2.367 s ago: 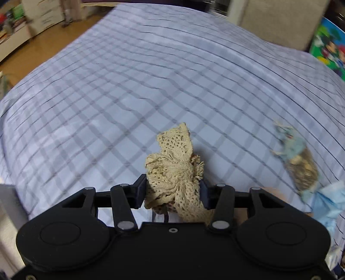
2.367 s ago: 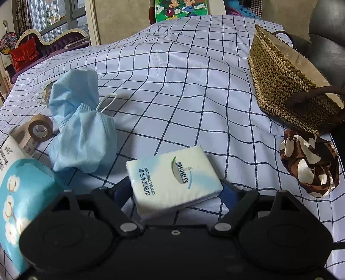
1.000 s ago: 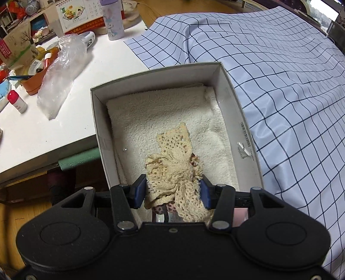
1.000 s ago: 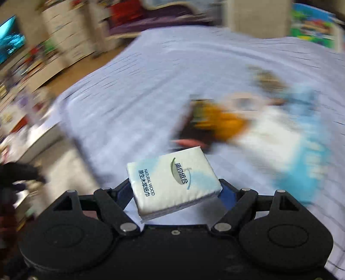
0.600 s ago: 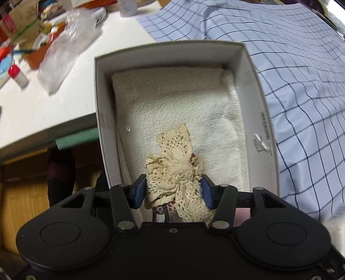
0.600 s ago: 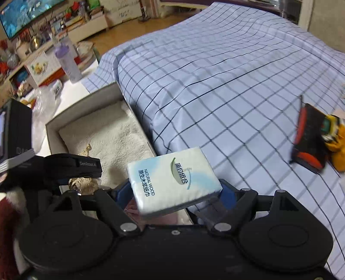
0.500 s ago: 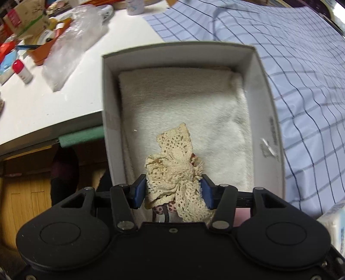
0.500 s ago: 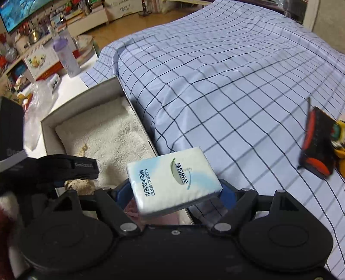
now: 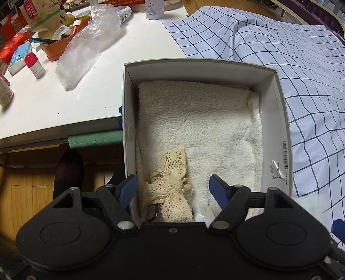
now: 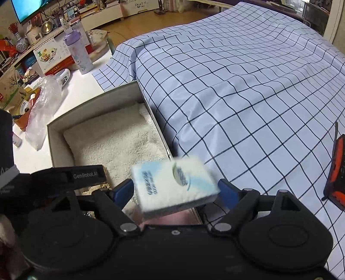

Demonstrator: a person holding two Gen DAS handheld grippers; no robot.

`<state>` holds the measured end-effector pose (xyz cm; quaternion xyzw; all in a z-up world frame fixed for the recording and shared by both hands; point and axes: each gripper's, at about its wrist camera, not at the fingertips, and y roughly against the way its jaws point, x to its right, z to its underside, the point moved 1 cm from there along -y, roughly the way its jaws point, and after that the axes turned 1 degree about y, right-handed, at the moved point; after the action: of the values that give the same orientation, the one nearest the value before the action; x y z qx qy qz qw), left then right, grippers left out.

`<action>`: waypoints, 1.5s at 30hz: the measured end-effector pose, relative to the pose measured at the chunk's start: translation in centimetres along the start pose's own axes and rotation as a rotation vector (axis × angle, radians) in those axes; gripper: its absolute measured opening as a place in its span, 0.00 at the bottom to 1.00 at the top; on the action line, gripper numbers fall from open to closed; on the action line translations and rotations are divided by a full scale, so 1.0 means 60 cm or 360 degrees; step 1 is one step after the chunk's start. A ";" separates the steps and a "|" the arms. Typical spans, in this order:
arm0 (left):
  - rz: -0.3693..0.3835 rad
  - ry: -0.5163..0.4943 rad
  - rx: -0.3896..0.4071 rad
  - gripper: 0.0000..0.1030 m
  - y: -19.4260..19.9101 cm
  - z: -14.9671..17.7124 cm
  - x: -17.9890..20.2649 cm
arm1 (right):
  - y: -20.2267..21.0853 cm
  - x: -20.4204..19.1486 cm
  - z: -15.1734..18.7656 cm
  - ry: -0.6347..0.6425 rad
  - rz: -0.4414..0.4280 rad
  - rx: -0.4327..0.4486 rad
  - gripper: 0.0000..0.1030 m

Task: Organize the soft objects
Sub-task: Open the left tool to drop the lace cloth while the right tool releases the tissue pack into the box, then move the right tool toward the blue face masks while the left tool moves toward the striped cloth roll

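While the left gripper (image 9: 173, 189) had just spread its fingers, the lace bundle (image 9: 169, 193) lay loose on the towel (image 9: 200, 129) near the box's (image 9: 278, 120) near-left corner. The right gripper's (image 10: 175, 191) fingers were just parting; the blurred tissue pack (image 10: 174, 185) sat tilted between them, free.

From where I sit, the bed (image 10: 248, 90) under its white sheet with dark blue checks fills most of my right-hand view. Against its near side stands a white table (image 9: 54, 103), cluttered along its far edge: a crumpled clear plastic bag (image 9: 86, 45), an orange tray (image 9: 58, 48), a small red-capped bottle (image 9: 34, 65). A lilac bottle (image 10: 78, 51) stands at the table's far end. Wooden floor (image 9: 23, 189) shows below the table. Beyond the table a lit screen (image 10: 28, 7) glows above crowded shelves.
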<state>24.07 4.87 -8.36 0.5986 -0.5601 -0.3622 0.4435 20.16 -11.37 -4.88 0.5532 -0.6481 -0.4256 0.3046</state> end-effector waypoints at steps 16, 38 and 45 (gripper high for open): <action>0.0019 0.0016 -0.0043 0.72 -0.004 0.000 0.000 | 0.001 0.027 0.024 -0.0034 0.0034 -0.0049 0.87; 0.0020 -0.0081 -0.0067 0.73 -0.005 0.009 0.017 | 0.078 0.069 0.067 -0.0069 0.0142 0.0037 0.90; 0.0067 -0.0218 -0.0074 0.73 0.002 0.021 0.044 | 0.140 0.114 0.078 -0.0179 0.0185 0.0163 0.96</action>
<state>23.14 2.12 -8.49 0.5501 -0.5932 -0.4058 0.4253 10.87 -16.80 -0.08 0.5048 -0.7160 -0.4039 0.2634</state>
